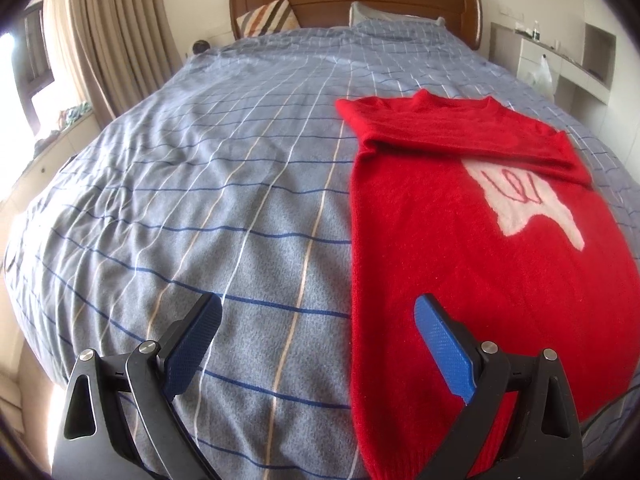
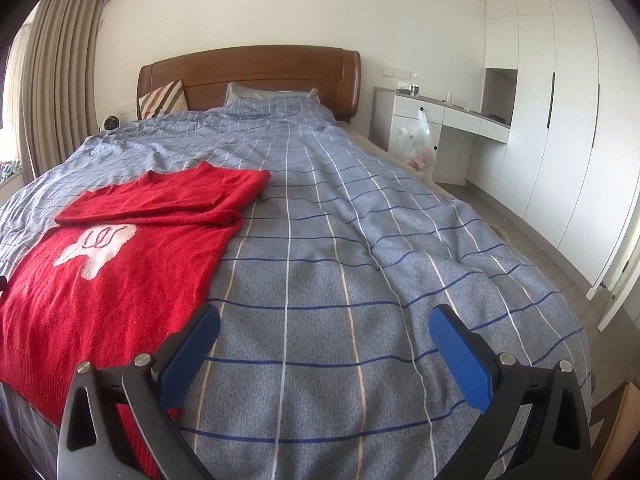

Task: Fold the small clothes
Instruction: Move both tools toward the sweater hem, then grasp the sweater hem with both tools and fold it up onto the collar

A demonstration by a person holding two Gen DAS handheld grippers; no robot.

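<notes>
Item: red sweater [image 1: 460, 248], laid flat, front up, on the checked duvet [image 1: 220, 200] near the foot of the bed. We read both sleeves as folded across the chest below the collar, forming a thick band [image 1: 460, 140]; we judge this a first fold made to square the body into a column. A pale motif [image 1: 528, 204] sits under that band, its upper part covered. Left gripper [image 1: 318, 312]: jaws wide apart, holding nothing, straddling the sweater's left edge near the hem, one finger over the knit and the other over the duvet. Right gripper [image 2: 324, 322]: jaws wide apart, holding nothing, its left finger just at the sweater's right edge. We judge both are placed for taking the hem corners and bringing them toward the collar. Not made out: the hem itself, cut off behind the gripper bodies in both views; whether either finger touches the fabric; how the sleeves overlap within the band; the contents of a plastic bag [image 2: 416, 144] on the cabinet.
</notes>
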